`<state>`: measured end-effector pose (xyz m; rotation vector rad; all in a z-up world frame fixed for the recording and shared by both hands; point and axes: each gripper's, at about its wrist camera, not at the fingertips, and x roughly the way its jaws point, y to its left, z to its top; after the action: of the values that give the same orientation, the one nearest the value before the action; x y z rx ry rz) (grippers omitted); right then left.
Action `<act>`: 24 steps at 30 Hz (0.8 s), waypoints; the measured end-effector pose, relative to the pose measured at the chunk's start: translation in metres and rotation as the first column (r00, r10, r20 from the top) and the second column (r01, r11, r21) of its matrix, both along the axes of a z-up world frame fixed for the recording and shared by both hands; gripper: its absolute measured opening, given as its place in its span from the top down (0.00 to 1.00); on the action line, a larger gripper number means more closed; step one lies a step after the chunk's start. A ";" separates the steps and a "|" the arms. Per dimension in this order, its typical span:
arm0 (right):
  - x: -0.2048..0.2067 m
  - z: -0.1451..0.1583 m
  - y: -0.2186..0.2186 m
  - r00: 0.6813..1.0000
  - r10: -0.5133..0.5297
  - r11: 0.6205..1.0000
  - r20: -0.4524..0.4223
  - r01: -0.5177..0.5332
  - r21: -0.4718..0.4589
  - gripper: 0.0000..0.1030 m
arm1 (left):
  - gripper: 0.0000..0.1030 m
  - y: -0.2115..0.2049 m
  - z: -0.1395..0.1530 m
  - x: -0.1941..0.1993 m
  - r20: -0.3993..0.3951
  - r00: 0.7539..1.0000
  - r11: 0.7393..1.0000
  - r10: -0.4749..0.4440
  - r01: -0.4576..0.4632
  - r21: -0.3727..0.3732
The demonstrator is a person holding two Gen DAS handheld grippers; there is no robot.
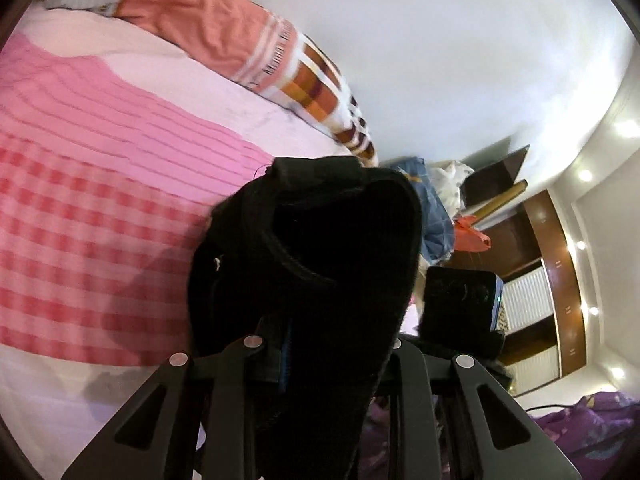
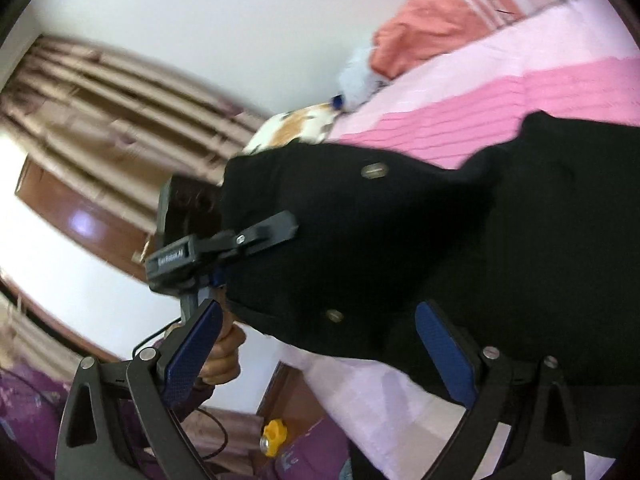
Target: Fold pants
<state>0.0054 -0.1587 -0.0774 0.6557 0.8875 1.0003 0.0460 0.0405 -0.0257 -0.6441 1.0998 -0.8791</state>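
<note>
The black pants (image 1: 320, 248) hang bunched in front of the left wrist camera and hide my left gripper's (image 1: 320, 320) fingertips. From the right wrist view, my left gripper (image 2: 280, 228) is shut on the waist end of the pants (image 2: 400, 240), which are lifted above the pink bed (image 2: 520, 92). A person's hand (image 2: 224, 356) holds that gripper's handle. My right gripper (image 2: 320, 320) is open, its blue pads (image 2: 192, 356) spread wide. The lower edge of the pants, with a metal button (image 2: 334, 315), lies between its fingertips without being pressed.
The pink striped and checked bedsheet (image 1: 100, 200) spreads to the left, with an orange blanket (image 1: 208, 28) at its far end. A pile of clothes (image 1: 440, 200) and a brown wardrobe (image 1: 560, 280) stand beyond. Purple bedding (image 1: 592, 428) and a yellow object (image 2: 274, 436) lie low.
</note>
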 end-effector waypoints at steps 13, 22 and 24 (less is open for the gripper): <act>-0.003 0.003 -0.114 0.994 -0.112 0.986 0.021 0.108 0.127 0.05 | 0.75 -0.172 0.009 0.016 -0.042 0.995 0.992 -0.091 0.087 -0.089; -0.007 -0.074 -0.218 0.948 -0.253 0.948 -0.193 0.283 0.147 0.05 | 0.54 -0.283 -0.020 0.033 -0.017 0.970 0.967 -0.241 0.238 -0.090; -0.009 -0.091 -0.225 0.938 -0.255 0.942 -0.234 0.296 0.158 0.09 | 0.52 -0.280 -0.012 0.032 0.009 0.974 0.968 -0.226 0.225 -0.106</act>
<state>-0.0035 -0.3839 -0.1684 1.0360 0.8598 0.7751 0.0780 -0.2393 -0.0377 -0.6158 1.1499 -1.1394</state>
